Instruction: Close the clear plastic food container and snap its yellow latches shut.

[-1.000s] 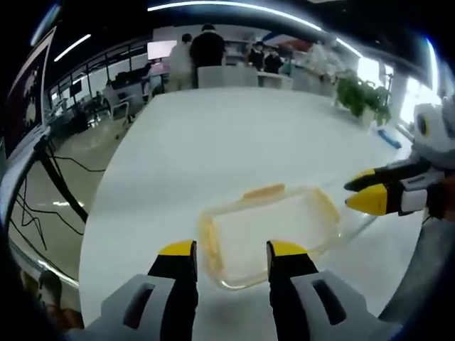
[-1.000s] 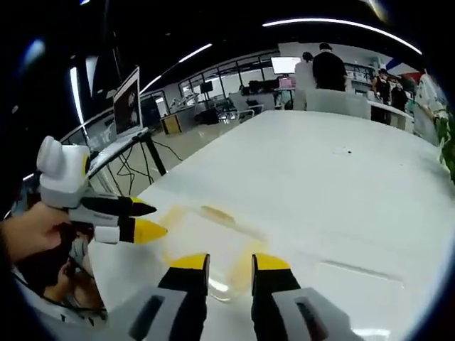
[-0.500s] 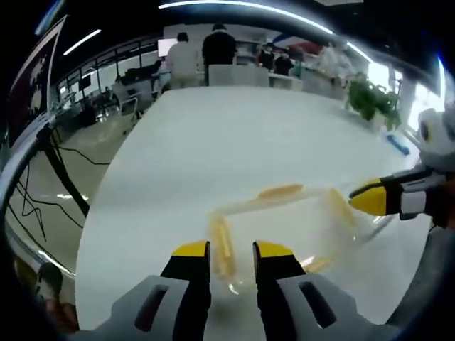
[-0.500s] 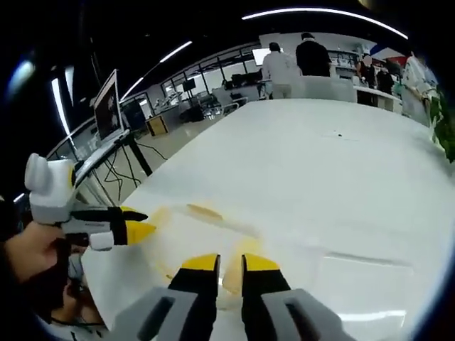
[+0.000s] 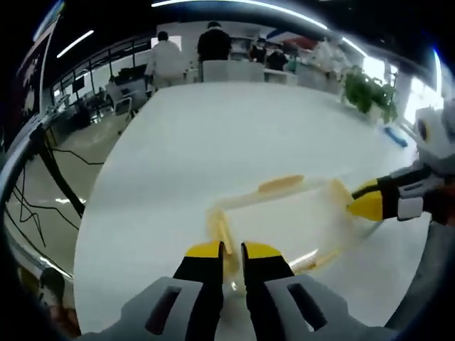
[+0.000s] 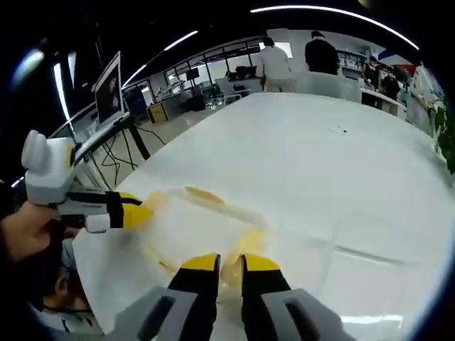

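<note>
The clear plastic container with its lid on lies on the white table. In the left gripper view my left gripper is shut on the yellow latch at the container's near end. My right gripper comes in from the right, its jaws together at the opposite end latch. A third latch lies along the far side. In the right gripper view my right gripper pinches a yellow latch of the container, and the left gripper, held by a hand, grips the far end.
The long white table stretches away to people standing at its far end. A potted plant and a small blue item sit at the right edge. A laptop on a stand and floor cables are beyond the left edge.
Both grippers went from open beside the container to shut on its end latches. The cameras have moved in closer to the container.
</note>
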A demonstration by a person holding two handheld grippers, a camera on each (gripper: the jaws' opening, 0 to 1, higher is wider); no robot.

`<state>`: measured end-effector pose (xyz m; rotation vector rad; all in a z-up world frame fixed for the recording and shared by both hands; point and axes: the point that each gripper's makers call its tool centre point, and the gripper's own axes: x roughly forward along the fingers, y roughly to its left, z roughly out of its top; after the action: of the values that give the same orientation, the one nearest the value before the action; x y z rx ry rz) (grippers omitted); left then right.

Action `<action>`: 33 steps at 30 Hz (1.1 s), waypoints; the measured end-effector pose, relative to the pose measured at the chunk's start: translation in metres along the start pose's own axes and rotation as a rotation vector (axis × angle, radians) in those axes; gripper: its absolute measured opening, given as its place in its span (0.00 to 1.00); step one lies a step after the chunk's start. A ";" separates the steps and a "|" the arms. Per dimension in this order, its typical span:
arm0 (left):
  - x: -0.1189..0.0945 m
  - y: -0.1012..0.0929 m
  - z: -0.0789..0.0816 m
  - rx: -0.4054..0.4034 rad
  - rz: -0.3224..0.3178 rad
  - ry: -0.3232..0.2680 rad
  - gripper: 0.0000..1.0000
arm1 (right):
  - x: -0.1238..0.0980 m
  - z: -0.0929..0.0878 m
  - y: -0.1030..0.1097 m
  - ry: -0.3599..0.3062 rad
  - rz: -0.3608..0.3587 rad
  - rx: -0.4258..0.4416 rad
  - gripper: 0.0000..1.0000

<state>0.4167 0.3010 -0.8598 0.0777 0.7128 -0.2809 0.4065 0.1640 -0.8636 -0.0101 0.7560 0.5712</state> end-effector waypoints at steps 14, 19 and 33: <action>-0.004 0.003 0.003 0.084 0.024 -0.006 0.03 | -0.003 0.002 -0.005 0.006 -0.009 -0.064 0.04; -0.007 0.003 0.010 0.059 0.019 -0.023 0.03 | -0.007 0.003 -0.005 0.004 -0.009 -0.049 0.04; -0.029 0.007 0.028 0.068 0.047 -0.044 0.02 | -0.022 0.022 0.002 -0.042 0.025 0.015 0.03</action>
<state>0.4163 0.3099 -0.8198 0.1520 0.6572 -0.2614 0.4074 0.1596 -0.8330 0.0257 0.7205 0.5879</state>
